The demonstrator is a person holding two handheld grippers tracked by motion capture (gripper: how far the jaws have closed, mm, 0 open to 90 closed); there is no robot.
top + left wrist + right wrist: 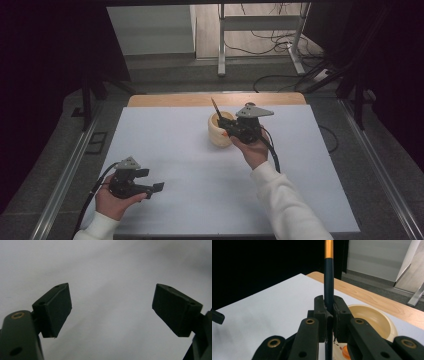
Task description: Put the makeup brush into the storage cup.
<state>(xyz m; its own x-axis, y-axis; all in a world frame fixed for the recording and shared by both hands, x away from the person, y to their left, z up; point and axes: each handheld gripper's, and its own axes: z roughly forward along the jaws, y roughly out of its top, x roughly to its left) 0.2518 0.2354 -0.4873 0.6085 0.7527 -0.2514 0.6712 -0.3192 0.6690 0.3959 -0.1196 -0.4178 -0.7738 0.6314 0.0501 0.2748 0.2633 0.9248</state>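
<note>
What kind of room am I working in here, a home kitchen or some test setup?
Most likely a lab or recording setup, not a kitchen: a white-covered table fenced by dark curtains, loose cables on the floor behind, and metal rails along the sides.

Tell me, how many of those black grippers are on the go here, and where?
2. The left gripper rests open near the table's front left; the right gripper is shut on a dark pencil over the cream cup.

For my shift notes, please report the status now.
Right claw shut on dark thin pen with orange band, beside cream round cup. Left claw open. Nothing blocking.
</note>
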